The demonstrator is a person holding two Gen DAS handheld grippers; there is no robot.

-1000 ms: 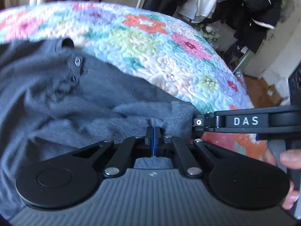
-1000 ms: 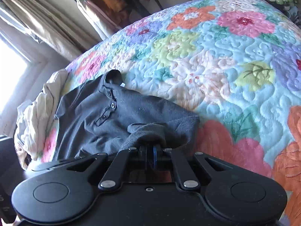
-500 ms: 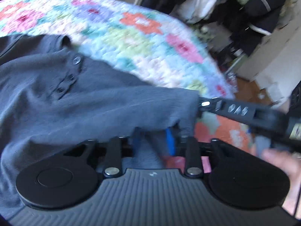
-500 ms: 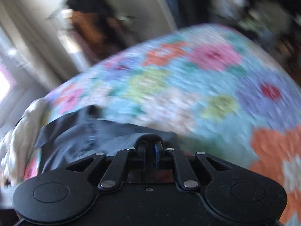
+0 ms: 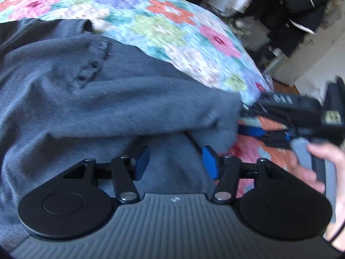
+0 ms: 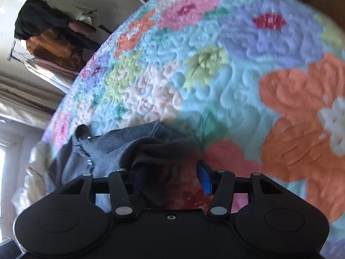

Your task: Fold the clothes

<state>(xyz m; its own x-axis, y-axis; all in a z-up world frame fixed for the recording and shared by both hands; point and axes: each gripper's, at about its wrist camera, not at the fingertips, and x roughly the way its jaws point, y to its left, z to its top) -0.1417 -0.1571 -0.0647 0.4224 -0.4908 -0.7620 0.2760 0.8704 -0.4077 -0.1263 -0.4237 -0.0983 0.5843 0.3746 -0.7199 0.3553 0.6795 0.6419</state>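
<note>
A grey button-front shirt (image 5: 90, 108) lies on a flowered quilt (image 5: 163, 23), its right part folded over. My left gripper (image 5: 175, 164) hovers over the fold's near edge. Its jaws are opening, and the blue pads (image 5: 210, 161) stand apart with grey cloth beneath them, not pinched. In the right wrist view the shirt (image 6: 112, 149) bunches at the lower left on the quilt (image 6: 215, 86). My right gripper (image 6: 171, 179) is also opening. Dark cloth drapes against its left finger, while the right blue pad (image 6: 204, 177) is bare. A hand (image 5: 319, 166) holds the right gripper (image 5: 258, 120) at the shirt's right corner.
Dark and pale garments hang on a rack (image 5: 297, 6) beyond the bed's far right edge, with wooden floor (image 5: 282, 84) below. Another rack of clothes (image 6: 49, 28) stands by a curtain. A cream bundle of cloth (image 6: 30, 172) lies left of the shirt.
Both grippers were shut on the shirt's folded edge and now stand open, the cloth released. The right gripper has rolled and moved; its view has swung over the quilt.
</note>
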